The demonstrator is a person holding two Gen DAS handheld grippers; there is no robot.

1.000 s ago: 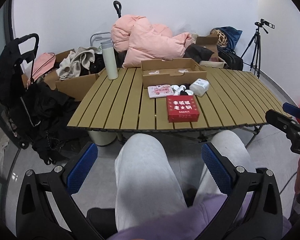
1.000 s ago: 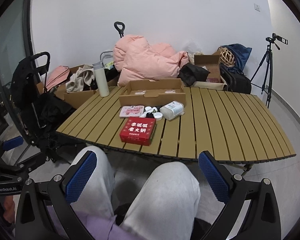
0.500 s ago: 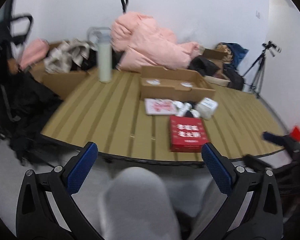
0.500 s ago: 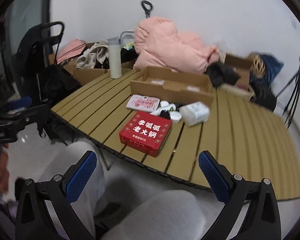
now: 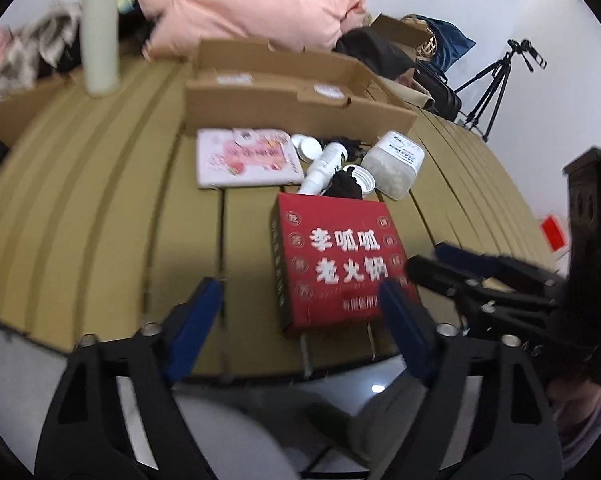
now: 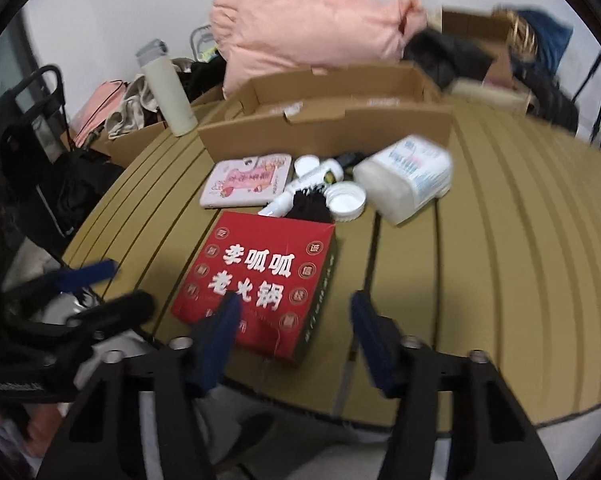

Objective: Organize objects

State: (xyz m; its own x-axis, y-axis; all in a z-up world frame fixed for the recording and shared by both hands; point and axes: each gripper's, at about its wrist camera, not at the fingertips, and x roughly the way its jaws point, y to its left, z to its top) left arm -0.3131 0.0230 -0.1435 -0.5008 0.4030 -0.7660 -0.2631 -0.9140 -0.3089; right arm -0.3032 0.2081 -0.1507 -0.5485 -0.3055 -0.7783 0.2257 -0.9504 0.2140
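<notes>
A red box with white Chinese characters [image 5: 336, 264] [image 6: 260, 280] lies near the front edge of the slatted table [image 5: 100, 208] [image 6: 500, 260]. Behind it lie a pink flat pack [image 5: 246, 158] [image 6: 248, 180], a white tube [image 5: 324, 166] [image 6: 308, 184], a black bundle [image 5: 346, 184] [image 6: 310, 206], a white lid [image 6: 345, 200] and a white jar on its side [image 5: 396, 164] [image 6: 408, 178]. An open cardboard box [image 5: 292, 88] [image 6: 332, 116] stands behind them. My left gripper [image 5: 300, 308] is open over the table's front edge, left of the red box. My right gripper [image 6: 296, 320] is open at the red box's near end.
A white bottle [image 5: 99, 36] [image 6: 168, 92] stands at the table's back left. A pink jacket [image 5: 244, 4] [image 6: 312, 28], bags and boxes are piled behind the table. A tripod [image 5: 496, 84] stands at the right. A black cart [image 6: 24, 128] stands at the left.
Both grippers have moved forward and up from over my lap to the table's front edge. The red box now looms close. Both stay open.
</notes>
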